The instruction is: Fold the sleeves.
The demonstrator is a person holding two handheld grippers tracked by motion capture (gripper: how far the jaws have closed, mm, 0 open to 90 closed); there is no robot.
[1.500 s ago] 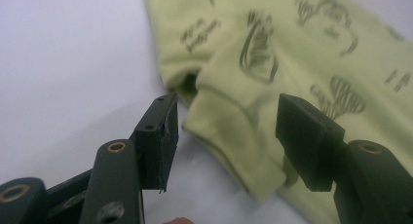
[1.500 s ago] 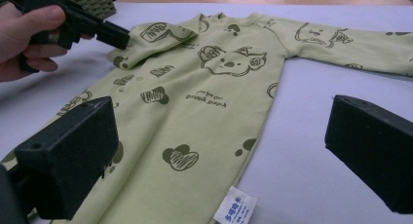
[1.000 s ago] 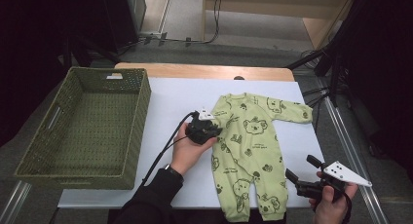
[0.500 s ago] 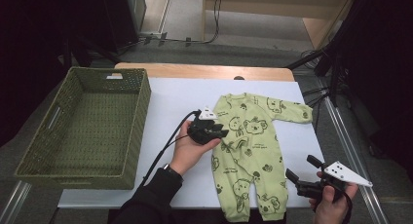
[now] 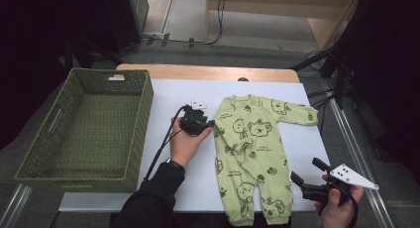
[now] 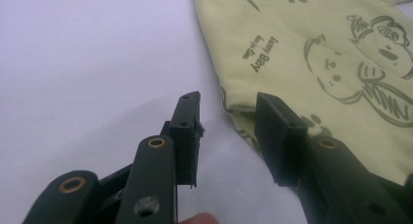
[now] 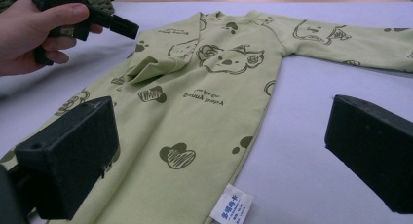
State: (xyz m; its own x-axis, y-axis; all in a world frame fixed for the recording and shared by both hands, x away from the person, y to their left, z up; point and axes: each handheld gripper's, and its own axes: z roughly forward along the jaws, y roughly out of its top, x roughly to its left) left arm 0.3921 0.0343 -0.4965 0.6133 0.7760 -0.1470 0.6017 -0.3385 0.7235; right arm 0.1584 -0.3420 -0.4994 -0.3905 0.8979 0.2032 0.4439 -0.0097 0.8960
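Note:
A light green baby romper (image 5: 257, 161) with bear prints lies flat on the white table cover (image 5: 173, 91). Its left sleeve (image 5: 241, 146) is folded in over the chest, and the other sleeve is spread out to the right. My left gripper (image 5: 209, 124) sits just left of the romper's side. Its jaws have just been opening and are open, with nothing between them (image 6: 226, 100), and the romper's edge (image 6: 234, 107) lies just beyond the right jaw. My right gripper (image 5: 306, 171) hovers by the romper's right leg, open wide (image 7: 219, 112) over the romper (image 7: 195, 112).
A large green woven basket (image 5: 143, 114) stands on the left of the table. A cable (image 5: 161, 146) trails from the left gripper toward the front edge. A white label (image 7: 231, 209) sticks out at the romper's side seam.
The left gripper has pulled away to the left from the folded sleeve, and its jaws stand wider apart. The right gripper has stayed where it was.

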